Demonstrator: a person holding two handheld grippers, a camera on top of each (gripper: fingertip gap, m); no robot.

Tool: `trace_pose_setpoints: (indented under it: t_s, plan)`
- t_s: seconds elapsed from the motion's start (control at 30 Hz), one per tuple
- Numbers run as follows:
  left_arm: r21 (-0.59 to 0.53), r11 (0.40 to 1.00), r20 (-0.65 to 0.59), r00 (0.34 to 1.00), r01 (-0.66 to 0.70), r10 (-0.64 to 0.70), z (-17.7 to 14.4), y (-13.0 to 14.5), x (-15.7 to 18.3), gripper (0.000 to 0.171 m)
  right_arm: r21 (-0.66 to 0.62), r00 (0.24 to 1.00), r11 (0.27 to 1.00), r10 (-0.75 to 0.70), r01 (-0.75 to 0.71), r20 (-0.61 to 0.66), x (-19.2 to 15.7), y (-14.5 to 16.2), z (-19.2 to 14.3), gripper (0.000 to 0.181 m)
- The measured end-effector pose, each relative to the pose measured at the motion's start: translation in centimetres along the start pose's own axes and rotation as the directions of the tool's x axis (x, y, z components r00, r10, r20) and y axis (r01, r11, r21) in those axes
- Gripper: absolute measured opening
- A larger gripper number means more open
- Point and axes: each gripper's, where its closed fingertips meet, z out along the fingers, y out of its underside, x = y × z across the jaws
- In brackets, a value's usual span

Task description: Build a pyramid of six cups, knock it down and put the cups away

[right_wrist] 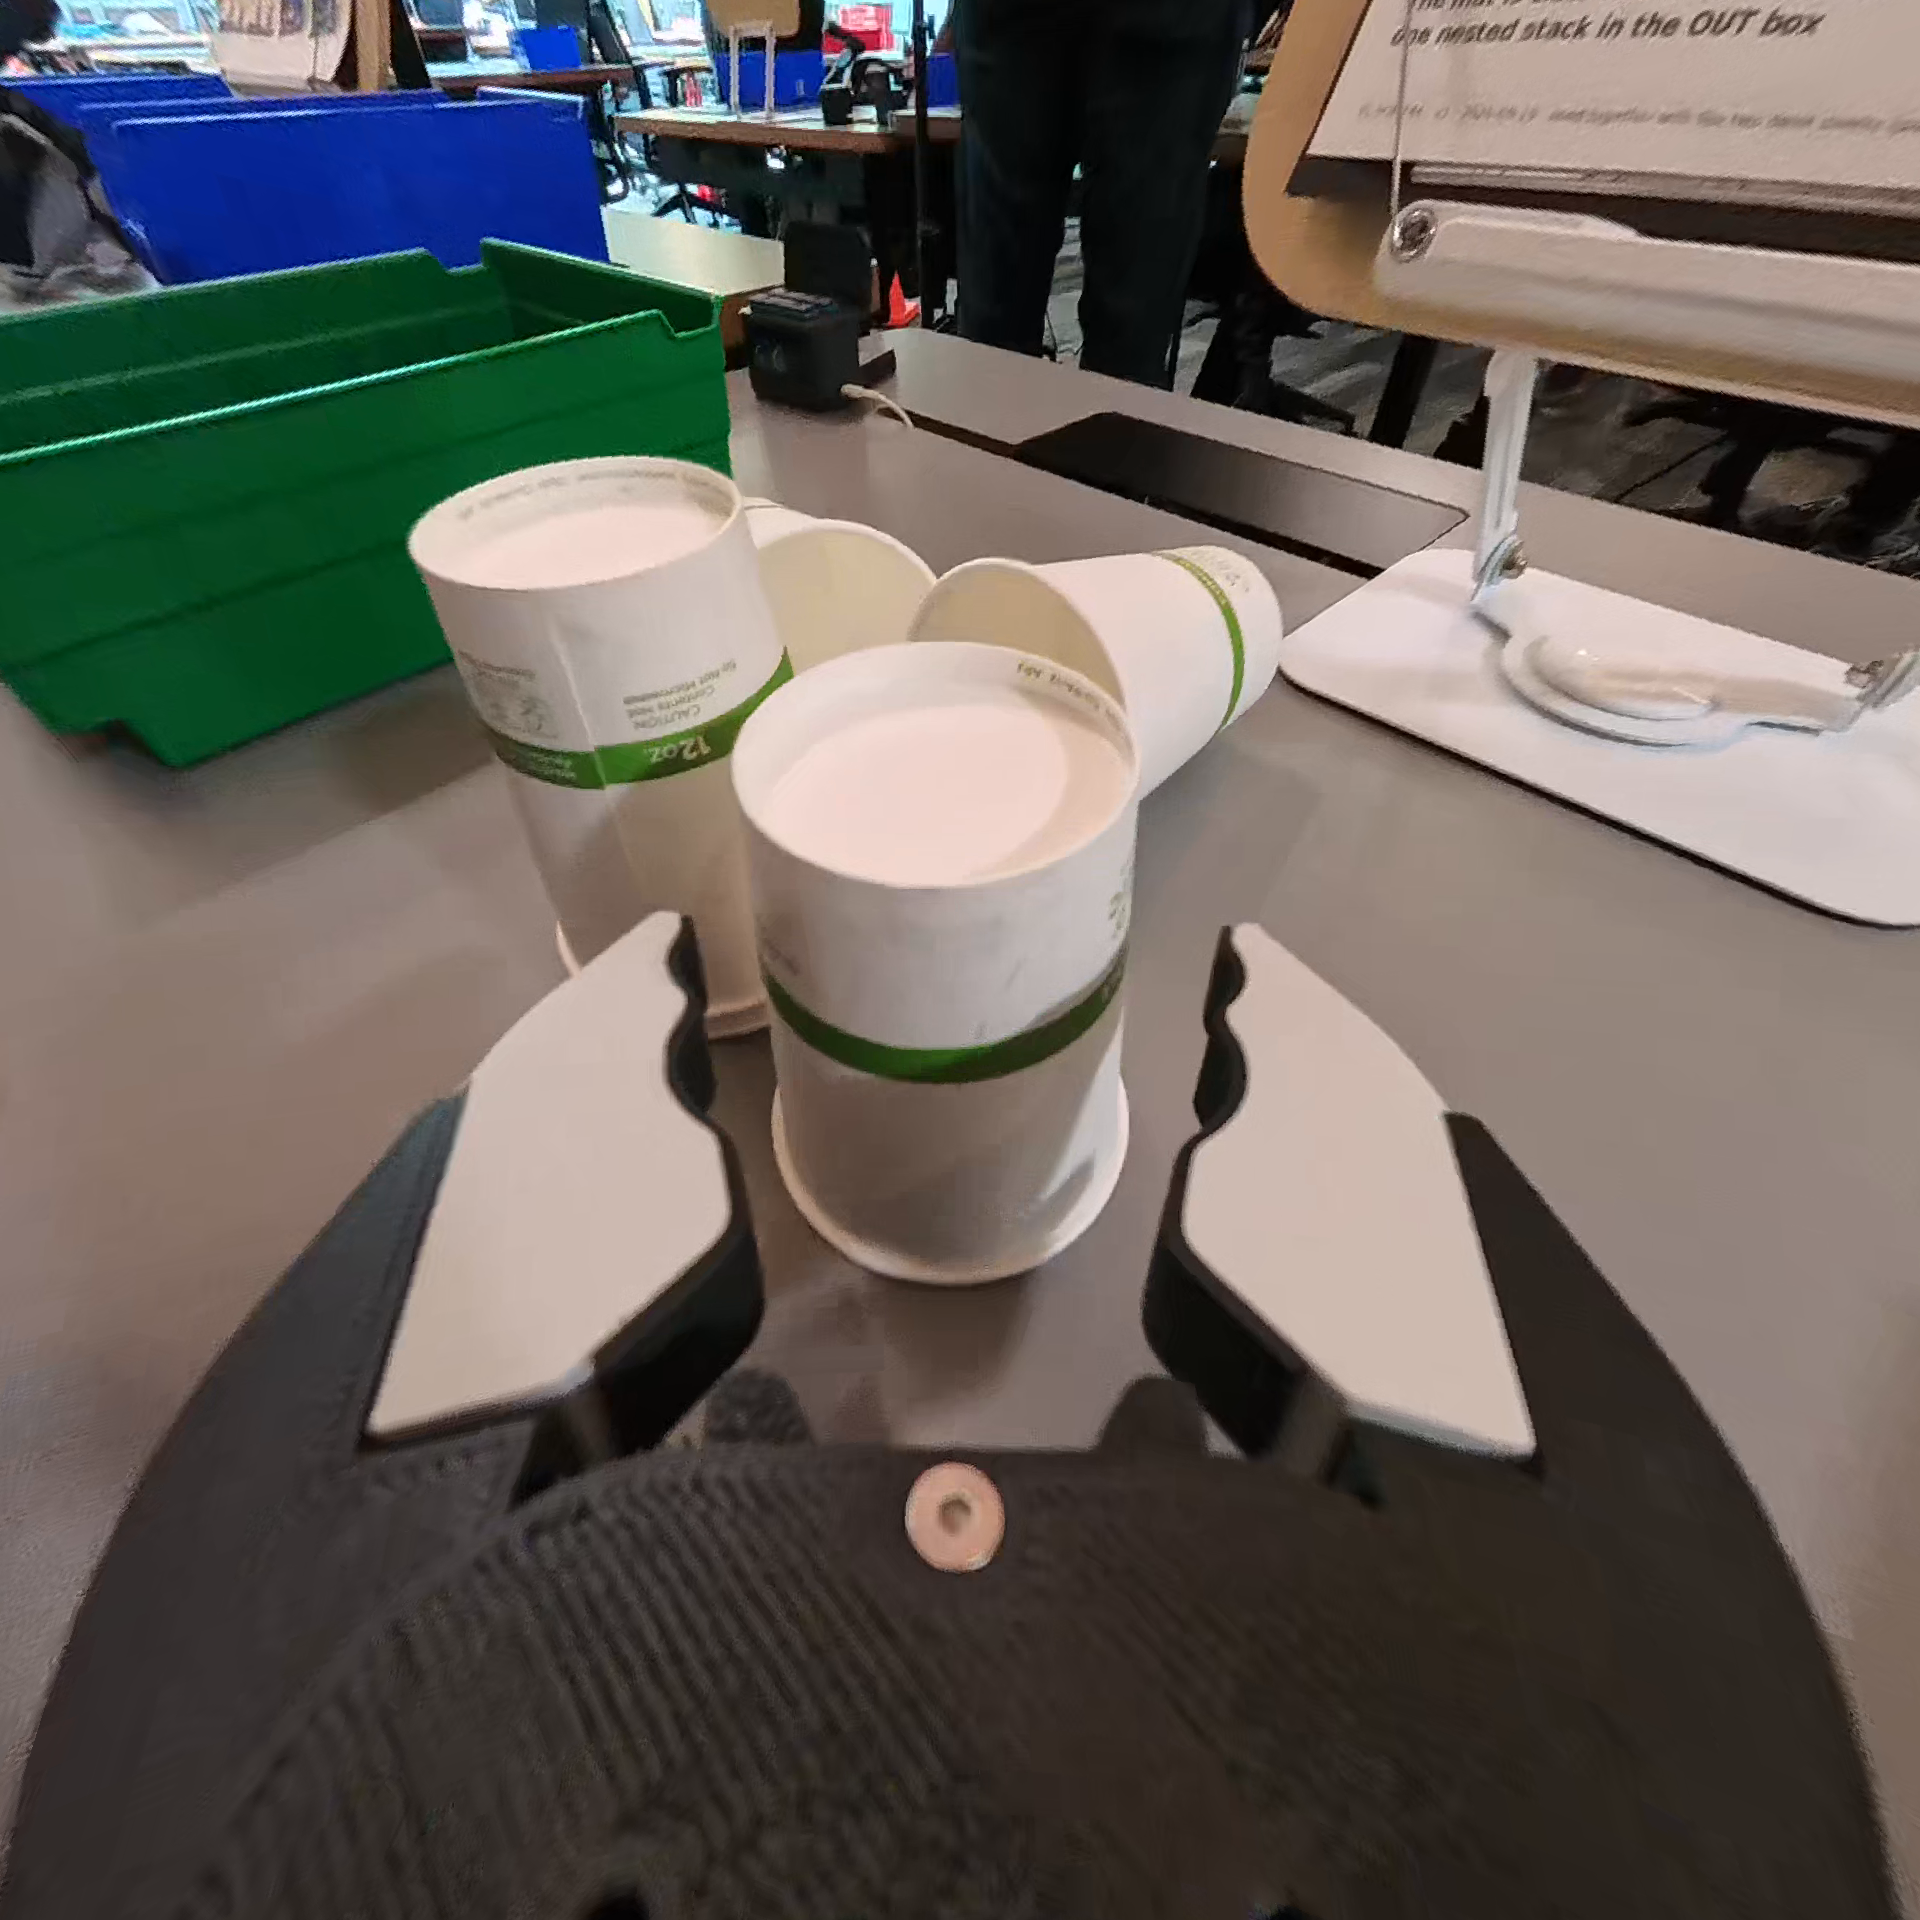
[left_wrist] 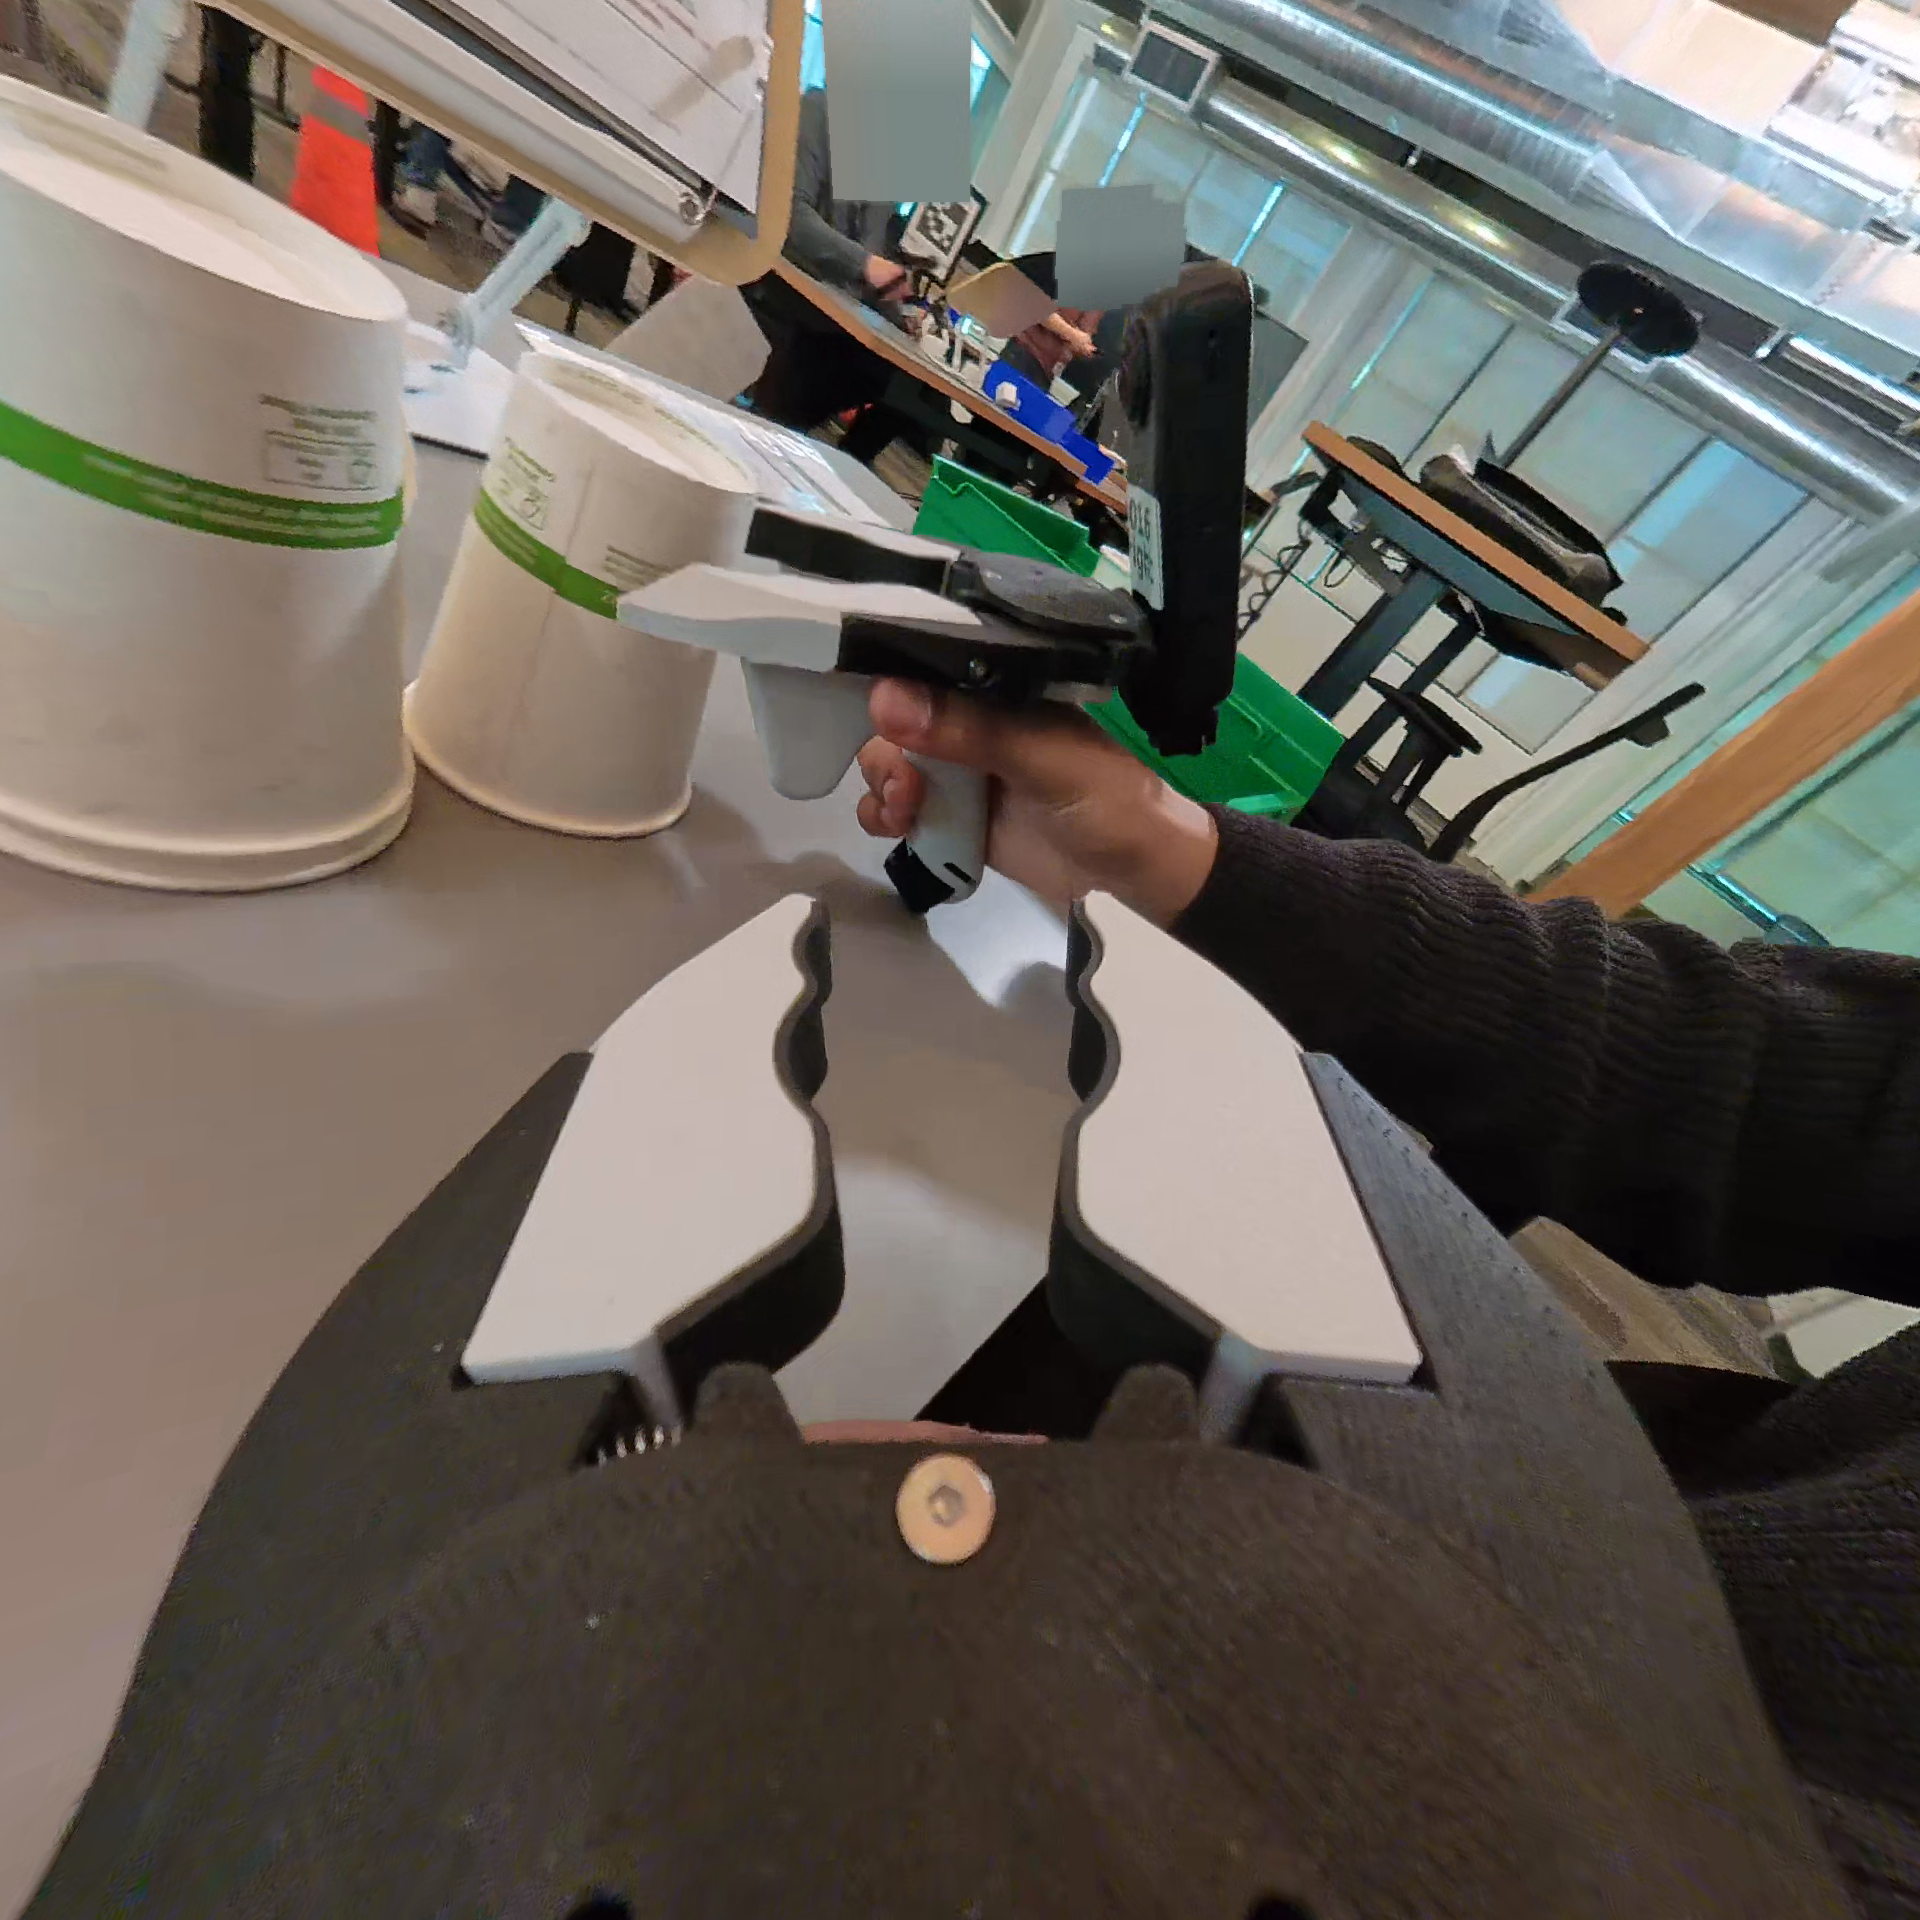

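Close ahead of the right gripper [right_wrist: 954, 1049], an upside-down white paper cup [right_wrist: 940, 956] stands on the grey table [right_wrist: 1455, 1039], between the spread fingers, which do not touch it. A green band with small print rings it. Just behind, a second inverted cup [right_wrist: 613, 707] bears the same band; two more cups [right_wrist: 1143, 644] lie tipped over. A green bin [right_wrist: 312, 499] sits left. The left gripper [left_wrist: 948, 997] hovers over bare table, fingers apart, holding nothing. A printed sheet hangs on a white stand [right_wrist: 1621, 665].
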Motion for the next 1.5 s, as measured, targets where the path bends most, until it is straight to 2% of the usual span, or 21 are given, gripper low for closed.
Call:
trace_pose_setpoints:
  t_s: [0.1, 0.17, 0.3, 0.4, 0.5, 0.57, 0.63, 0.77, 0.87, 0.9, 0.97, 1.07, 1.13, 1.2, 1.27, 1.33, 1.4, 1.5]
  plan:
    - [0.0, 1.0, 0.031, 0.999, -0.014, 0.014, -0.7, 0.2, -0.1, 0.044, -0.045, 0.999, 0.999, -0.009, 0.01, 0.038, -0.4, 0.4, 0.8, 0.072]
    - [0.006, 1.0, 0.048, 0.998, -0.028, 0.028, -1.1, 0.2, -0.1, 0.044, -0.027, 0.998, 0.999, -0.022, 0.024, 0.056, -0.7, 0.1, 0.8, 0.071]
    - [0.011, 0.999, 0.063, 0.997, -0.033, 0.032, -1.4, 0.2, -0.3, 0.044, 0.129, 0.993, 0.992, -0.017, 0.002, 0.115, -1.2, -2.7, -0.7, 0.071]
    - [0.016, 1.0, 0.051, 0.999, -0.014, 0.013, -1.2, 0.1, -0.3, 0.044, 0.247, 0.973, 0.96, 0.08, -0.134, 0.216, -1.9, -5.1, -3.1, 0.071]
    - [0.032, 0.999, 0.018, 1.0, 0.012, -0.013, -0.7, -0.4, 0.0, 0.044, 0.281, 0.912, 0.899, 0.236, -0.336, 0.337, -2.7, -6.0, -5.7, 0.071]
    - [0.028, 0.999, -0.007, 1.0, 0.024, -0.024, -0.1, -0.5, 0.1, 0.043, 0.303, 0.872, 0.857, 0.283, -0.417, 0.399, -3.4, -6.6, -7.1, 0.071]
    - [0.024, 0.999, -0.043, 0.998, 0.045, -0.044, 0.7, -0.6, 0.3, 0.043, 0.328, 0.868, 0.849, 0.259, -0.414, 0.424, -4.1, -7.0, -8.2, 0.071]
    - [0.042, 0.991, -0.152, 0.981, 0.125, -0.117, 2.1, -1.4, 1.3, 0.044, 0.296, 0.865, 0.886, 0.194, -0.357, 0.463, -6.5, -5.9, -9.5, 0.071]
    - [0.018, 0.983, -0.187, 0.967, 0.182, -0.176, 3.3, -1.5, 1.2, 0.043, 0.311, 0.856, 0.876, 0.191, -0.37, 0.48, -7.1, -5.8, -10.9, 0.071]
    - [0.012, 0.981, -0.219, 0.958, 0.193, -0.186, 3.6, -1.6, 1.5, 0.04, 0.319, 0.863, 0.871, 0.199, -0.373, 0.465, -6.8, -5.8, -11.1, 0.071]
    - [0.025, 0.976, -0.285, 0.937, 0.218, -0.202, 3.9, -2.3, 2.2, 0.018, 0.315, 0.87, 0.872, 0.213, -0.374, 0.444, -5.9, -5.3, -11.4, 0.071]
    - [0.059, 0.977, -0.322, 0.93, 0.206, -0.177, 4.0, -3.3, 2.3, 0.004, 0.241, 0.876, 0.894, 0.26, -0.377, 0.407, -4.3, -3.7, -10.9, 0.075]
    - [0.088, 0.981, -0.259, 0.955, 0.174, -0.146, 4.0, -3.9, 1.0, 0.004, 0.151, 0.894, 0.932, 0.257, -0.33, 0.367, -3.2, -2.0, -10.3, 0.085]
    - [0.111, 0.986, -0.211, 0.973, 0.121, -0.096, 3.8, -4.5, 0.1, 0.004, 0.112, 0.94, 0.962, 0.212, -0.248, 0.268, -1.3, -0.8, -10.0, 0.091]
    - [0.082, 0.995, -0.154, 0.988, 0.047, -0.034, 3.7, -4.3, -0.6, 0.004, 0.145, 0.986, 0.986, 0.063, -0.085, 0.151, 0.1, -1.0, -10.2, 0.091]
    - [0.047, 0.998, -0.084, 0.995, -0.044, 0.048, 3.7, -3.8, -1.0, 0.004, 0.133, 0.983, 0.976, -0.179, 0.171, 0.05, 0.0, -1.1, -10.5, 0.083]
    - [-0.006, 0.991, -0.038, 0.99, -0.135, 0.135, 4.1, -2.8, -1.0, 0.004, 0.024, 0.886, 0.885, -0.464, 0.464, 0.006, -1.0, 0.1, -10.4, 0.08]
    - [-0.125, 0.971, -0.045, 0.979, -0.204, 0.2, 4.9, -0.5, -0.4, 0.004, -0.046, 0.582, 0.585, -0.81, 0.81, -0.069, -2.9, 0.9, -10.3, 0.074]
